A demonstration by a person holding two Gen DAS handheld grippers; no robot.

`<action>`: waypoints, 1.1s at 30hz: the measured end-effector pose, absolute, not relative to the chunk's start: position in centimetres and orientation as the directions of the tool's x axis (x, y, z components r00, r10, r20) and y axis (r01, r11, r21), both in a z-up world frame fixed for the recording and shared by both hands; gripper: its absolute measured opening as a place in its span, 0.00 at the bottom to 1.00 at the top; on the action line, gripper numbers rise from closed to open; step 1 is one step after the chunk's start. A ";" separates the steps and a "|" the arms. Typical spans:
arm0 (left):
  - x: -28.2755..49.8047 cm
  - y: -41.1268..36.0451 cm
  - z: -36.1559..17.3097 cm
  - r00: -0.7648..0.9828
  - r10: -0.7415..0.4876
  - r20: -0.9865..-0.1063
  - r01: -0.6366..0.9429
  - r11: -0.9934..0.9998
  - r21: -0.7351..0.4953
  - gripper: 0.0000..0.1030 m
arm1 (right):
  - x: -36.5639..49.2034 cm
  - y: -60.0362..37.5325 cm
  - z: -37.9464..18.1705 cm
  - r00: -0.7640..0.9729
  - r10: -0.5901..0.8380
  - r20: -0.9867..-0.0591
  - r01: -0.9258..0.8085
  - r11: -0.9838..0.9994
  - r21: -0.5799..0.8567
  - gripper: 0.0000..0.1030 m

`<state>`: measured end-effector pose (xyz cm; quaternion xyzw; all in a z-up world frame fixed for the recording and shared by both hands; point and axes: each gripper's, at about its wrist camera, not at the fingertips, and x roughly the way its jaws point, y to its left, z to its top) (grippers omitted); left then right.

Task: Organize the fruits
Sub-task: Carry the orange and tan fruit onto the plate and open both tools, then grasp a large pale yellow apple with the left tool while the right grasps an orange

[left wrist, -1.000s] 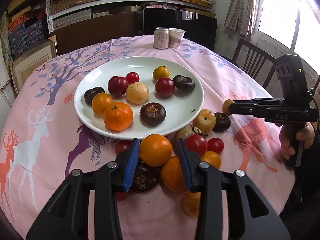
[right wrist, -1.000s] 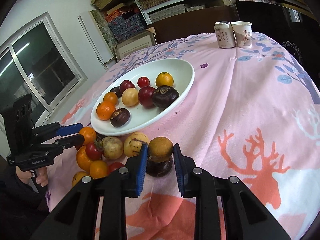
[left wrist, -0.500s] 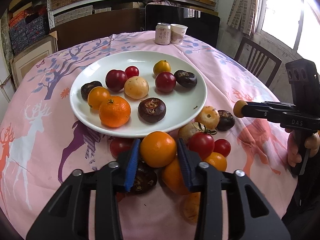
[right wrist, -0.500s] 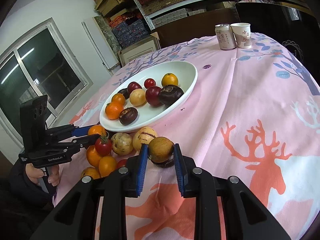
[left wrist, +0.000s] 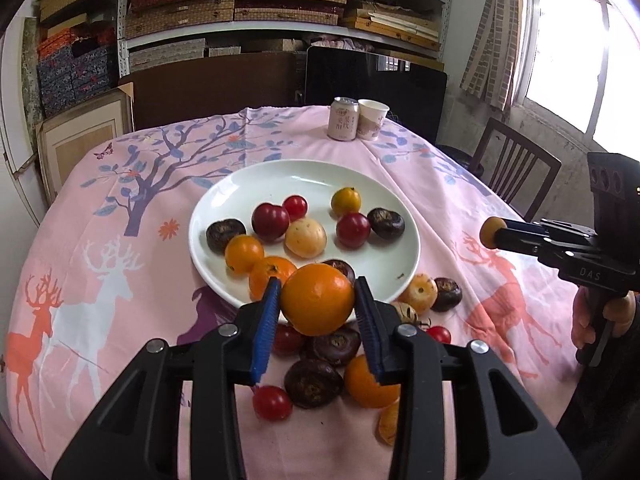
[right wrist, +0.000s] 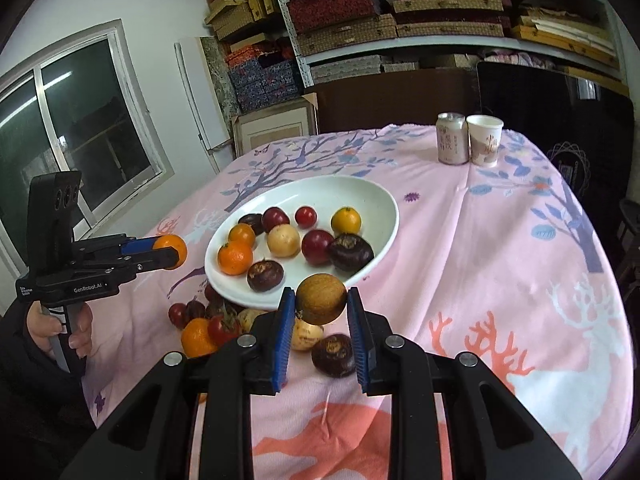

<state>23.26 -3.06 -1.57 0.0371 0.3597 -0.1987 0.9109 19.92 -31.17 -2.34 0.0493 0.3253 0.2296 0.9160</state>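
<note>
- Now, from the left wrist, we see our left tongs (left wrist: pixel 316 300) clamped on an orange (left wrist: pixel 317 299), held above the near rim of the white plate (left wrist: pixel 404 216) (loose fruit lies on the tabletop (left wrist: pixel 120 280) below).
- From the right wrist, our right tongs (right wrist: pixel 320 300) grip a brown round fruit (right wrist: pixel 321 299), raised near the plate's (right wrist: pixel 380 196) edge.

1. One white plate (left wrist: pixel 404 216) stood on the table (left wrist: pixel 100 320).
2. Nine fruits (left wrist: pixel 306 237) lay on that plate: three orange, three dark brown, two dark red and one pale yellow (the smallest red one may have been a tomato).
3. Two grippers each held one fruit: an orange (left wrist: pixel 317 299) and a brown fruit (right wrist: pixel 321 299).
4. One can (right wrist: pixel 452 139) and one paper cup (right wrist: pixel 484 141) stood together.
5. The loose fruits (left wrist: pixel 313 383) beside the plate overlapped too much to count.
</note>
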 end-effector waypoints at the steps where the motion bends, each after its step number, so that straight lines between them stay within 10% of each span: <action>1: 23.9 -3.1 -1.3 0.665 -0.335 -0.668 0.388 0.919 -0.076 0.35 | 20.5 -30.8 -1.7 0.689 0.442 -0.575 -0.387 0.894 0.224 0.26; 20: 39.1 -5.5 -5.1 0.584 -0.284 -0.760 0.271 0.951 -0.147 0.37 | 28.7 -23.5 -6.2 0.543 0.451 -0.708 -0.399 0.881 0.256 0.28; 23: 39.2 -5.0 -5.0 0.591 -0.291 -0.752 0.254 0.952 -0.168 0.50 | 28.5 -23.8 -5.8 0.566 0.452 -0.690 -0.395 0.883 0.255 0.44; 33: 29.9 -3.4 -1.7 0.691 -0.269 -0.671 0.281 0.955 -0.094 0.89 | 22.5 -27.4 -4.5 0.633 0.441 -0.636 -0.359 0.895 0.263 0.50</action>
